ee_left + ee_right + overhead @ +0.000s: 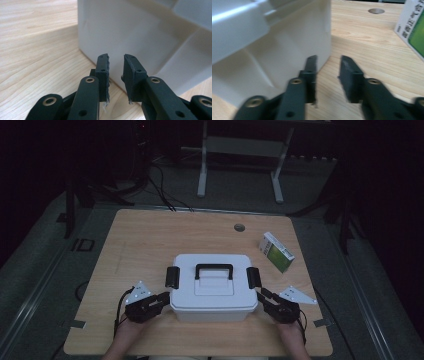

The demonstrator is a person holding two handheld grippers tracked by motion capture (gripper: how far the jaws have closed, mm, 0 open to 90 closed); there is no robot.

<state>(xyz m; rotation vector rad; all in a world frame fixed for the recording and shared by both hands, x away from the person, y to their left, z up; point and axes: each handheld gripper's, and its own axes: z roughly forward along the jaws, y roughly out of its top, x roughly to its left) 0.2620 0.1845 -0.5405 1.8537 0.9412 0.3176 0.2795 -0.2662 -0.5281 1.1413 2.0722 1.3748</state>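
Fingers (103, 72) on both sides stand spread, flanking the white latched box (214, 287) with black handle.

The box (214, 287) sat on the table (145, 235) between my left hand-held gripper (162, 300) and right hand-held gripper (264, 299); a carton (276, 251) lay behind, to its right.

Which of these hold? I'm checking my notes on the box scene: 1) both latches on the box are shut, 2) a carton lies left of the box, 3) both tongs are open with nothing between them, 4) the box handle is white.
1) True: both black latches sit down on the box.
2) False: the carton lies to its right, farther back.
3) True: left tongs and right tongs stand open, empty, beside the box.
4) False: the handle is black.
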